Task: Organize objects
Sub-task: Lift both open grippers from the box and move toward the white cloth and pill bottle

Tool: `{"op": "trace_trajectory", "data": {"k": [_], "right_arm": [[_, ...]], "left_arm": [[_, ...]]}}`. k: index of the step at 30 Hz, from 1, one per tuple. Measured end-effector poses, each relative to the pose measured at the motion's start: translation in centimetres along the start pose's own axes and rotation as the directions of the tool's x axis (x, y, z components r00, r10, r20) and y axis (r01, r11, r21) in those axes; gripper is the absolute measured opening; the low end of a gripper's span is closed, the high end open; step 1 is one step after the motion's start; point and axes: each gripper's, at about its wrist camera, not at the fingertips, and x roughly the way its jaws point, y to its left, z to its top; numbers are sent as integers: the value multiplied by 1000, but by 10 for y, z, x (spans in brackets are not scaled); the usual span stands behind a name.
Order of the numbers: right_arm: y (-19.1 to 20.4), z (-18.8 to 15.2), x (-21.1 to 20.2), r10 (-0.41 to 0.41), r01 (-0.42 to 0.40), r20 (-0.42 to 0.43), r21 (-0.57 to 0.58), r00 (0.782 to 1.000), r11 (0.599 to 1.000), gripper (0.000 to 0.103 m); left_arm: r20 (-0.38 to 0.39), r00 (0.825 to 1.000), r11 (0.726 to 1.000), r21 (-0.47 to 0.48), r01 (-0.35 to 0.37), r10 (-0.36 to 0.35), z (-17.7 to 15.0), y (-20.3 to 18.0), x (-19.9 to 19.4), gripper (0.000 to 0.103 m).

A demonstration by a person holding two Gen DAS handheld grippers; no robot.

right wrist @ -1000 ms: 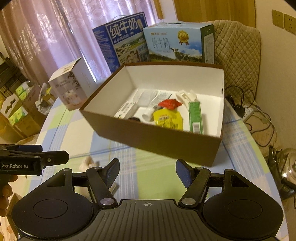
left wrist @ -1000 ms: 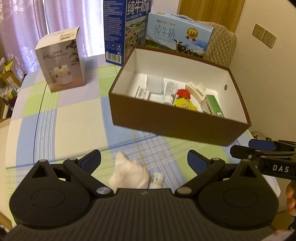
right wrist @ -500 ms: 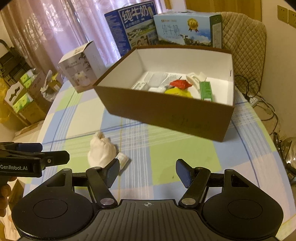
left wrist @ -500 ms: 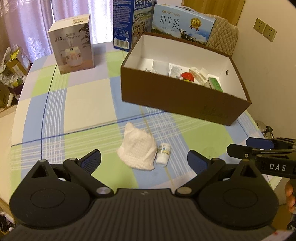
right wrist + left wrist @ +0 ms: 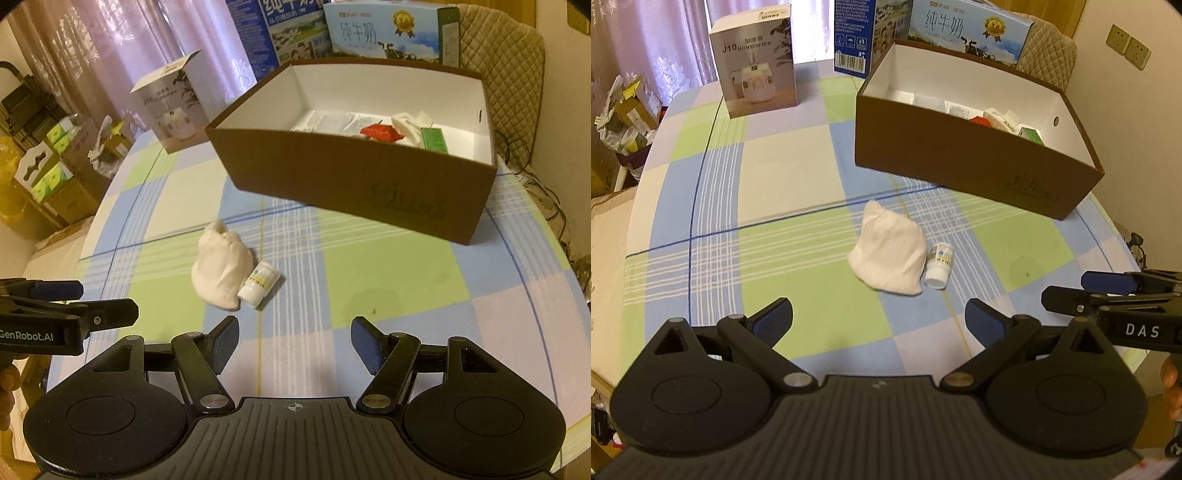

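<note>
My left gripper (image 5: 879, 317) and right gripper (image 5: 294, 341) gape empty; white cloth (image 5: 890, 251) touches the small bottle (image 5: 938, 266), brown box (image 5: 960, 162) beyond.

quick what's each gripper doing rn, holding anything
Left gripper: open, holding nothing.
Right gripper: open, holding nothing.
</note>
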Motion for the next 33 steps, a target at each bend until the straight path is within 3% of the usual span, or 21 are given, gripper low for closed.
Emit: {"op": "trace_trajectory", "data": {"k": [33], "right_arm": [[1, 1, 47, -2, 5, -82, 28, 997, 1000, 65]], "left_arm": [[-80, 996, 999, -16, -40, 39, -2, 18, 39, 98]]}}
